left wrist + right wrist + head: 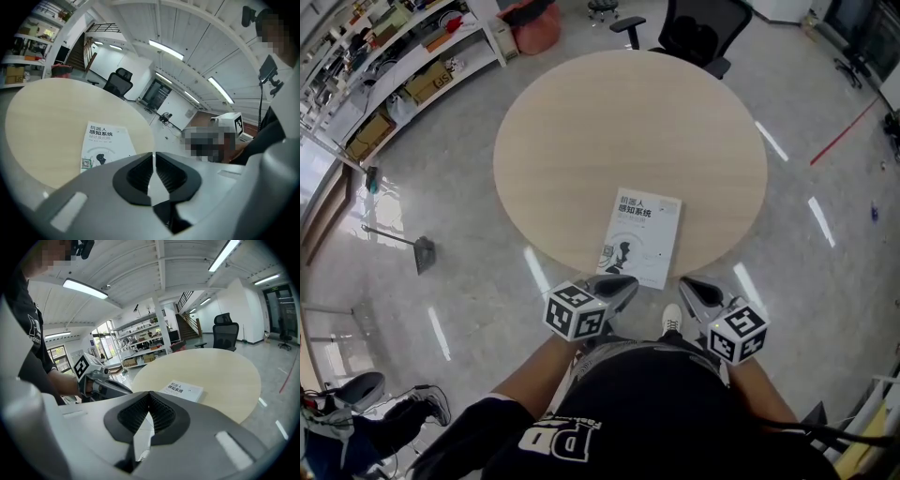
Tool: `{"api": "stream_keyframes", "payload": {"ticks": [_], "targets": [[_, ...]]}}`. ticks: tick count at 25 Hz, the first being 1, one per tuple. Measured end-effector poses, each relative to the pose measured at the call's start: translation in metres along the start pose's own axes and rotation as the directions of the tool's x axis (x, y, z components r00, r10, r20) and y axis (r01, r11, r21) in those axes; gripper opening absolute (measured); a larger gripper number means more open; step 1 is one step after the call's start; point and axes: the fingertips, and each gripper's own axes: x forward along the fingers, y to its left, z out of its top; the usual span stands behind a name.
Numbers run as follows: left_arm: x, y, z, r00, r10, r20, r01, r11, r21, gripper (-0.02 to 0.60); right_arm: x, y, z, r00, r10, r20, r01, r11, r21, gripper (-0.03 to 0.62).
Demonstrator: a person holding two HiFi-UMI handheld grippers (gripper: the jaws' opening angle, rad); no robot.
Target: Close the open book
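Two claws low at the near rim of the round bench (609,122), one in each hand, both off the wood and touching nothing. Left claw (626,280) just short of the near left corner of the book (642,237), tips aimed at it, pads (140,171) drawn almost together with only a thin slit down the middle and nothing in that slit (153,154). Right claw (688,284) a little to the right of the book's near right corner, pressed together at the tips (149,393), likewise empty. Book shut, white cover up, lying flat on the pale wood close to the near rim and slightly askew to it; same cover seen beyond the left claw (103,143) and beyond the right (186,390). From the right claw's camera, left claw (112,387) off to the side, near the bench rim, marker cube on top. Past the far rim, on the grey floor (825,225), a black chair (703,28); shelves (394,75) with boxes off to the far left.
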Motion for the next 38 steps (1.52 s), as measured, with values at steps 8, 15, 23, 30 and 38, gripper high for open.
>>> {"api": "stream_keyframes", "payload": {"ticks": [8,15,23,30,38], "targets": [[-0.035,0.007,0.023,0.993,0.040,0.115,-0.043,0.999,0.028,0.007,0.016,0.017,0.006,1.000,0.027,-0.010,-0.027,0.999,-0.021,0.009],[-0.058,0.009,0.022,0.993,0.036,0.111,-0.044,0.996,0.073,0.007,0.030,0.036,0.012,0.999,0.041,-0.015,-0.042,0.998,-0.056,0.009],[-0.082,0.011,0.034,0.987,0.030,0.156,-0.042,0.997,0.072,0.008,0.035,0.052,0.006,1.000,0.005,-0.030,-0.006,0.999,-0.054,0.008],[-0.088,-0.003,0.020,0.995,-0.026,0.097,0.013,0.991,0.130,0.008,0.015,0.065,-0.007,0.997,-0.072,0.014,0.072,0.997,-0.006,0.008],[-0.069,-0.026,0.015,0.996,-0.055,0.072,0.042,0.985,0.169,0.008,-0.006,0.067,-0.018,0.996,-0.086,0.038,0.086,0.996,-0.007,0.008]]}}
